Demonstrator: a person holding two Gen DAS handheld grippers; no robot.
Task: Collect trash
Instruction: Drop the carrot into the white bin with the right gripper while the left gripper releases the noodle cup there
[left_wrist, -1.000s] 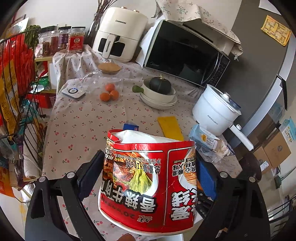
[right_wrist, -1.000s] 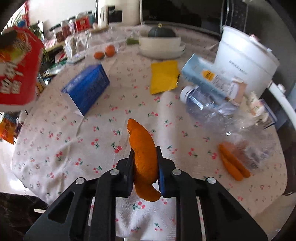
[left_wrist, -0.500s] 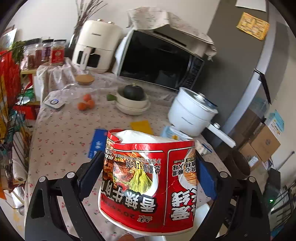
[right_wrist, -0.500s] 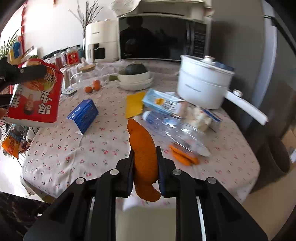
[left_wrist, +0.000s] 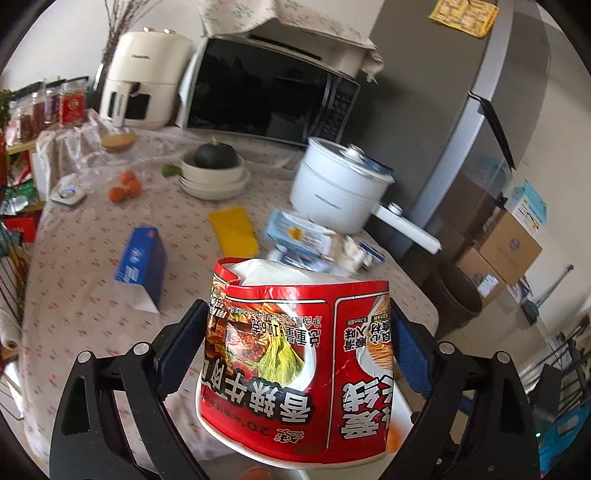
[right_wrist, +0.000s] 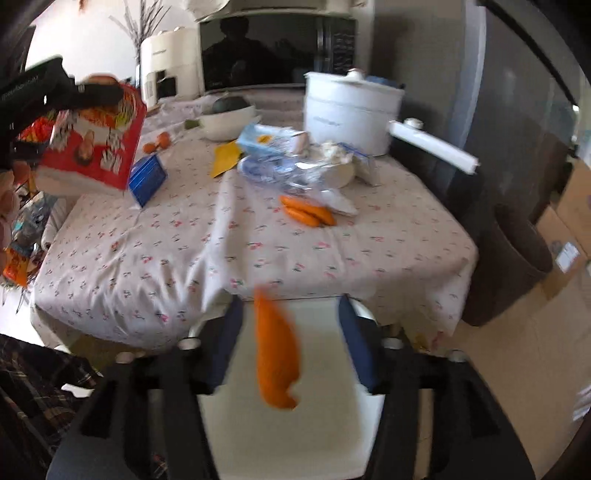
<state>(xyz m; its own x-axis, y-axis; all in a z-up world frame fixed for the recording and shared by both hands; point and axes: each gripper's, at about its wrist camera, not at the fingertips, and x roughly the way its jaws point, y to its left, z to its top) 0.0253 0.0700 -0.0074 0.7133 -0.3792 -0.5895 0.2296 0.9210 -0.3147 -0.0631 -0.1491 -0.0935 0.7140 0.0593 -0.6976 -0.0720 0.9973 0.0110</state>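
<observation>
My left gripper is shut on a red instant-noodle cup, held up in front of the table; the cup also shows at the left of the right wrist view. My right gripper is open, with jaws wide apart. A blurred orange peel hangs loose between them, touching neither finger, over a white surface below the table edge. On the table lie a crushed plastic bottle, a blue carton, a yellow wrapper and more orange peels.
A dark bin stands on the floor right of the table. A white pot, stacked bowls with a squash, a microwave and an air fryer stand at the back. Cardboard boxes are at the right.
My right gripper has pulled back off the table and opened, letting go of the orange peel, which now drops between the jaws. The left gripper has drawn back with the cup.
</observation>
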